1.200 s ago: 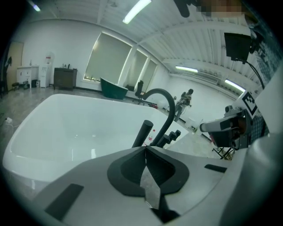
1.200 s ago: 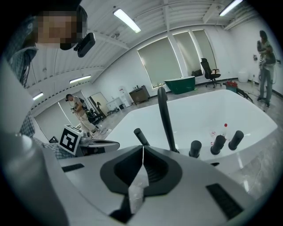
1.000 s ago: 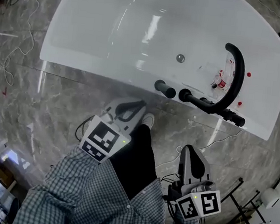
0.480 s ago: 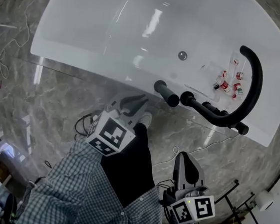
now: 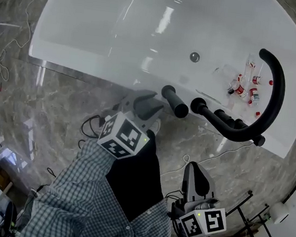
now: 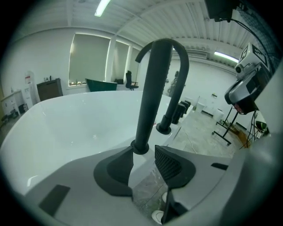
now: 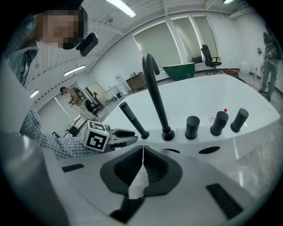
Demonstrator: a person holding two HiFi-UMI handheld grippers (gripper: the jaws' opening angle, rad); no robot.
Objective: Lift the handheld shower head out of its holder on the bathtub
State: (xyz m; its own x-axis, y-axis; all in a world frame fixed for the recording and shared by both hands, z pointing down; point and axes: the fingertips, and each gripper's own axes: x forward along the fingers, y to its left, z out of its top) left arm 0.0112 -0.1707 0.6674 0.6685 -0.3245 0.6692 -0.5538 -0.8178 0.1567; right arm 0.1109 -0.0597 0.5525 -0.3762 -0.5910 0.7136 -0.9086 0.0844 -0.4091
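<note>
shower head (image 5: 174, 101) standing in its holder (image 6: 140, 147) on bathtub (image 5: 94, 29) near rim, beside curved tap (image 5: 271, 95) | left gripper (image 5: 150, 104) just short of it, jaws just opened wide, nothing gripped | right gripper (image 5: 196, 168) well back, jaws together, empty

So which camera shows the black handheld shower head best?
The left gripper view: the shower head stands close and large, from base to tip. Head view shows it foreshortened; right gripper view, small and slanted.
</note>
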